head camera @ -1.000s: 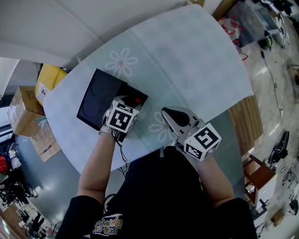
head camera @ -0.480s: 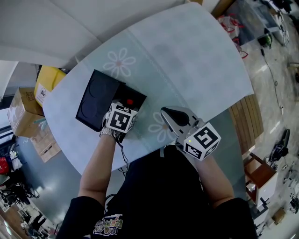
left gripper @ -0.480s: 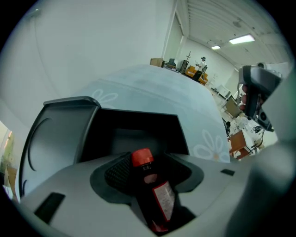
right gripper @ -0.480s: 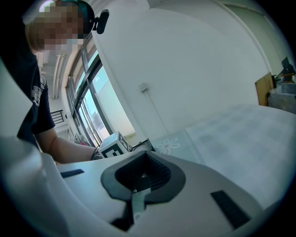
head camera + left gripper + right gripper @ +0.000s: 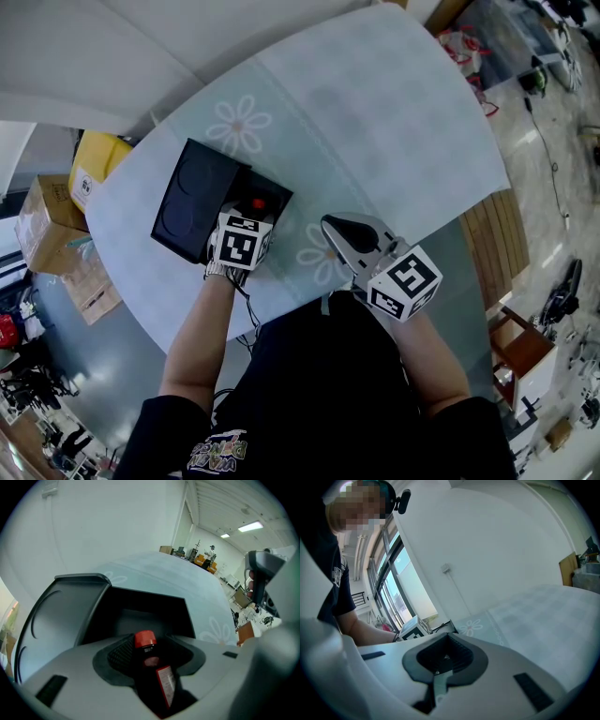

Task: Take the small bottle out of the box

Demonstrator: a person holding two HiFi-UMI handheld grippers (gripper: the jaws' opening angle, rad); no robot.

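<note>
The left gripper (image 5: 150,651) is seen clamped on the small bottle (image 5: 158,682), whose dark body is held between the two ribbed pads (image 5: 117,656) with its red cap (image 5: 145,639) standing out past the jaw tips and a pale label turned toward the camera. The bottle is held at the near edge of the box (image 5: 140,609), a black case whose open compartment lies directly behind the cap; whether the bottle's base is clear of the compartment cannot be told. The lid (image 5: 56,616) of the box is laid open flat to the left of the compartment. The right gripper (image 5: 440,659) is seen with its jaws brought together and nothing between them; in the head view it is held to the right of the left gripper, apart from the box, above the near part of the table (image 5: 375,122). The table is covered with a pale blue cloth printed with white flowers (image 5: 242,125), one of them just beyond the box. Cardboard cartons (image 5: 42,220) are seen on the floor beyond the table's left edge.
</note>
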